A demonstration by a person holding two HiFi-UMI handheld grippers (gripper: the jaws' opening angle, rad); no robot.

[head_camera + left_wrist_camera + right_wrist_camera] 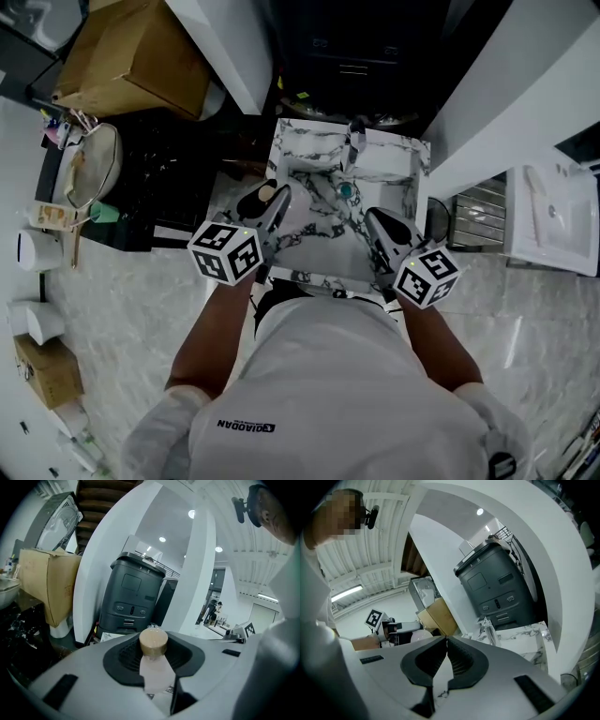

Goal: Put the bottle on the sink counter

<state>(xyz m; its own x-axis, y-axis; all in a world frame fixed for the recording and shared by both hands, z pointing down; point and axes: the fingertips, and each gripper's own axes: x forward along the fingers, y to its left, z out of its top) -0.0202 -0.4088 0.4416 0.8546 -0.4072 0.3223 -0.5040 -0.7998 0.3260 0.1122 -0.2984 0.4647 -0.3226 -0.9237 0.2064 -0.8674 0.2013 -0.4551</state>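
Observation:
The bottle (156, 670) has a pale pink translucent body and a tan cap (153, 641). My left gripper (154, 654) is shut on its neck and holds it upright. In the head view the cap (267, 194) shows at the left gripper (273, 204), over the left edge of the marble sink (410, 197). My right gripper (373, 221) hovers over the sink's right side, and its jaws (446, 640) are shut with nothing between them. The marble counter (524, 635) and the chrome faucet (489, 631) lie ahead of the right gripper.
The faucet (354, 142) stands at the sink's back and a drain (346, 190) sits in the basin. A dark grey machine (131, 596) stands behind, between white curved pillars. A cardboard box (134, 54) and a dark counter with a bowl (92, 165) are at the left. A white washbasin (555, 220) is at the right.

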